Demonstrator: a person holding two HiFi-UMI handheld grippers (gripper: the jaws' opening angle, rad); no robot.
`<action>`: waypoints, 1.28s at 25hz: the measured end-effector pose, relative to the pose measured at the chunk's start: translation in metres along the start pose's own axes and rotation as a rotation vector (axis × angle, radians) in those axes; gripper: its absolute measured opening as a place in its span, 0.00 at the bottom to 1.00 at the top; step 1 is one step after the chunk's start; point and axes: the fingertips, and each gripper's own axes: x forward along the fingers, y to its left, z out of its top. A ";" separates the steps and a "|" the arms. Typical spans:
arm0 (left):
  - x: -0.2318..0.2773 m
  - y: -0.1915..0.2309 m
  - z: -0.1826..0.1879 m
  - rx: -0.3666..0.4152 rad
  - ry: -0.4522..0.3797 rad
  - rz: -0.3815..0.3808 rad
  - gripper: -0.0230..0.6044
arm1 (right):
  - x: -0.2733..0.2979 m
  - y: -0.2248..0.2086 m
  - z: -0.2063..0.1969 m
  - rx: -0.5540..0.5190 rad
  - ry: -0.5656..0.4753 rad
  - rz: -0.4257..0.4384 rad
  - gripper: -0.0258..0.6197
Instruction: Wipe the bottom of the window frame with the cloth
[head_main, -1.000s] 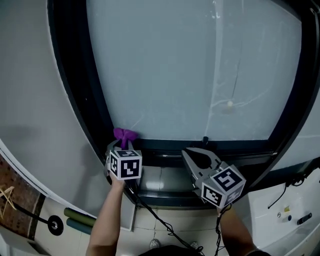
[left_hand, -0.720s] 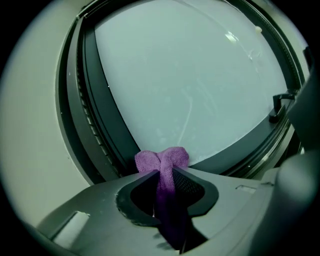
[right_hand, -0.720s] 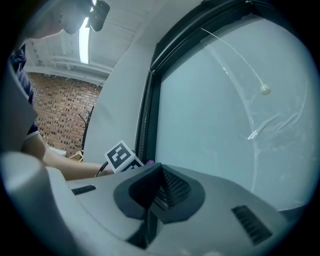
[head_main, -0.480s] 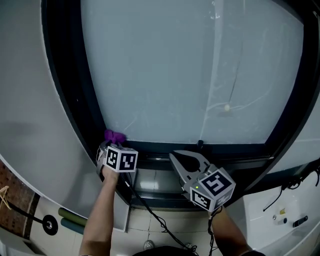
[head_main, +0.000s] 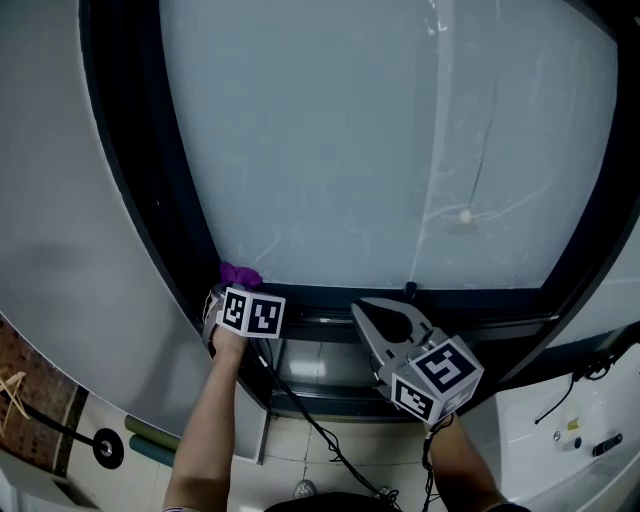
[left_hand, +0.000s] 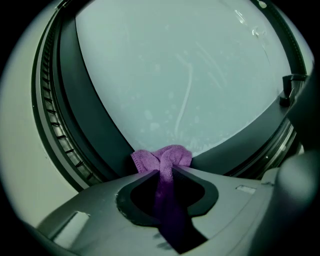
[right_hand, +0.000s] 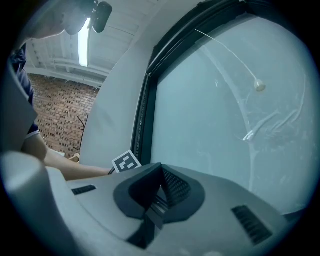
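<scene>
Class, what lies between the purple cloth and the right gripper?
Only bare window frame separates the cloth and right gripper, seen in the head view.

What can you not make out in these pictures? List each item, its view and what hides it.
- Left gripper view: the left tongs and the cloth cover where cloth meets window frame.
- Head view: those tongs hide most of the cloth.
- Right gripper view: the right tongs block most of the frame's bottom rail.
- Head view: the white speck is too small to identify.
</scene>
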 end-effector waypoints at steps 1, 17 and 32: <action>0.001 0.000 0.000 -0.002 0.000 -0.003 0.18 | -0.001 -0.001 -0.001 0.002 0.002 -0.005 0.06; -0.010 -0.030 0.009 -0.114 -0.062 -0.142 0.17 | -0.012 -0.012 -0.006 0.001 0.026 -0.045 0.06; -0.030 -0.089 0.033 -0.214 -0.116 -0.324 0.17 | -0.048 -0.035 -0.011 0.001 0.064 -0.143 0.06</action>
